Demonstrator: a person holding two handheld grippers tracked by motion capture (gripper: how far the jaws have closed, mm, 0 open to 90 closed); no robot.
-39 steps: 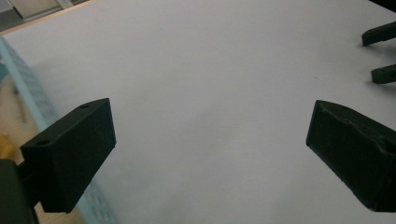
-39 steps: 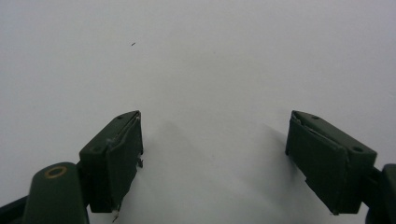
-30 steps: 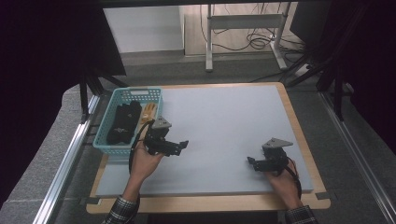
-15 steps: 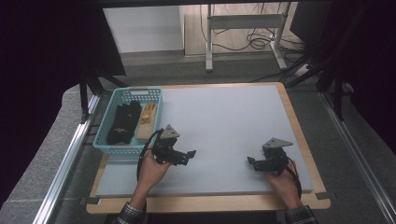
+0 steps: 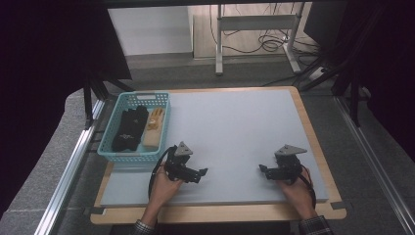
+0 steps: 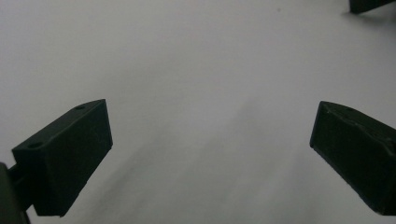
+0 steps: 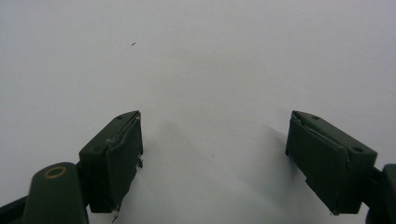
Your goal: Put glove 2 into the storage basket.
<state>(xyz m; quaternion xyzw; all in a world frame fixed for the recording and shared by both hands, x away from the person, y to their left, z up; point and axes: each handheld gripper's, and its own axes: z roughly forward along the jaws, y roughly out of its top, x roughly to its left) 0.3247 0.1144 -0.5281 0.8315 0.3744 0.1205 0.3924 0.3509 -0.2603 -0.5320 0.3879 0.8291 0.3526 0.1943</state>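
1. Left gripper sits low on the pale grey surface, jaws spread wide, holding nothing.
2. Right gripper, well apart, likewise gapes with nothing between its jaws.
3. Turquoise plastic basket near the left gripper holds black gloves.

No text, label, brand, number or sign can be read anywhere. The basket shows bare plastic mesh, and the dark and tan things lying in it are too small to tell any print on them. The grey mat on the bench is blank in all views. The black jaws in both gripper views carry only screw holes, with no lettering.
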